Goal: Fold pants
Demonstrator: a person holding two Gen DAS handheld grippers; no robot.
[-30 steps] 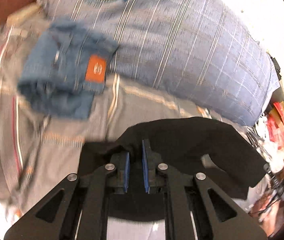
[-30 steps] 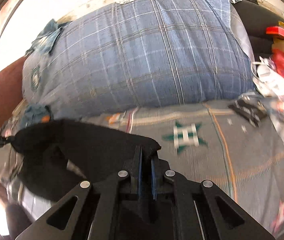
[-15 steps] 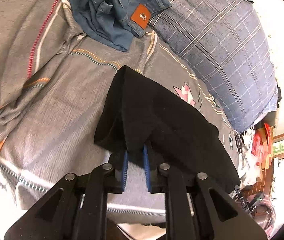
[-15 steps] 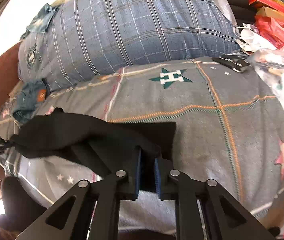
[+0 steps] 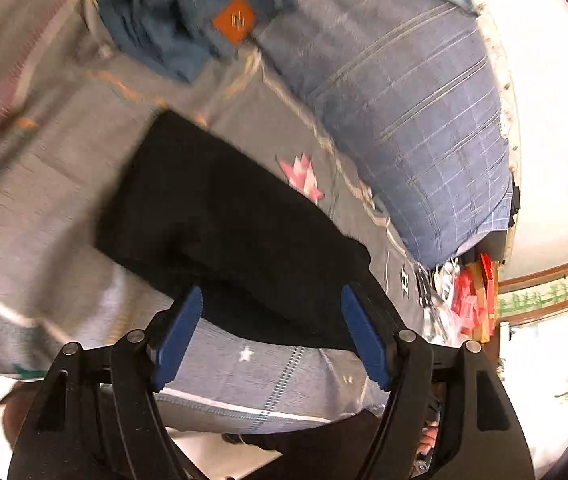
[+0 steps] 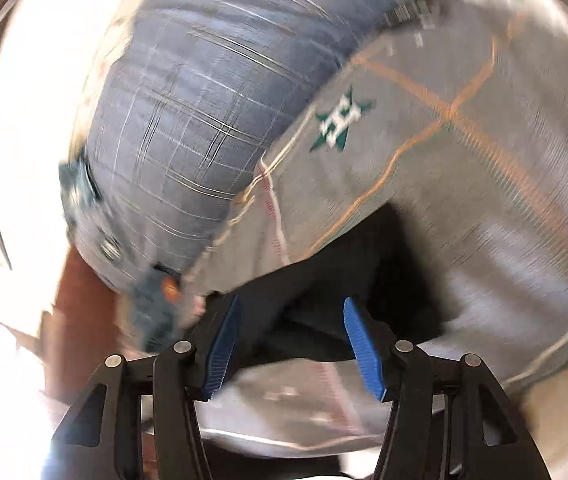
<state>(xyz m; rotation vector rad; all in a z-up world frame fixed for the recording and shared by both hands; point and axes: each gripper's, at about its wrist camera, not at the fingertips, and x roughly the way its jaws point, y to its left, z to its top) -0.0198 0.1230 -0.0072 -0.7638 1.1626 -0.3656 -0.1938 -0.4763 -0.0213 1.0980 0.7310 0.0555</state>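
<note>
The black pants [image 5: 219,220] lie folded flat on the grey patterned bedspread [image 5: 43,184], stretching from the middle toward the lower right. My left gripper [image 5: 271,312] is open and empty, its blue pads [image 5: 179,332] wide apart just above the near edge of the pants. In the right wrist view the pants [image 6: 344,276] lie on the bedspread [image 6: 484,184] too. My right gripper [image 6: 290,336] is open and empty, its pads [image 6: 360,344] spread over the pants' near edge. Both views are blurred by motion.
A big blue plaid pillow [image 5: 404,112] lies behind the pants, also in the right wrist view [image 6: 203,120]. Folded blue jeans with an orange patch [image 5: 187,28] sit at the far left. Red packets and clutter [image 5: 472,296] crowd the right side. The bed's near edge [image 5: 243,412] is close.
Both grippers were shut on the black pants and have opened, letting go. The pants went from held up to lying flat on the bedspread. Both grippers have pulled back slightly.
</note>
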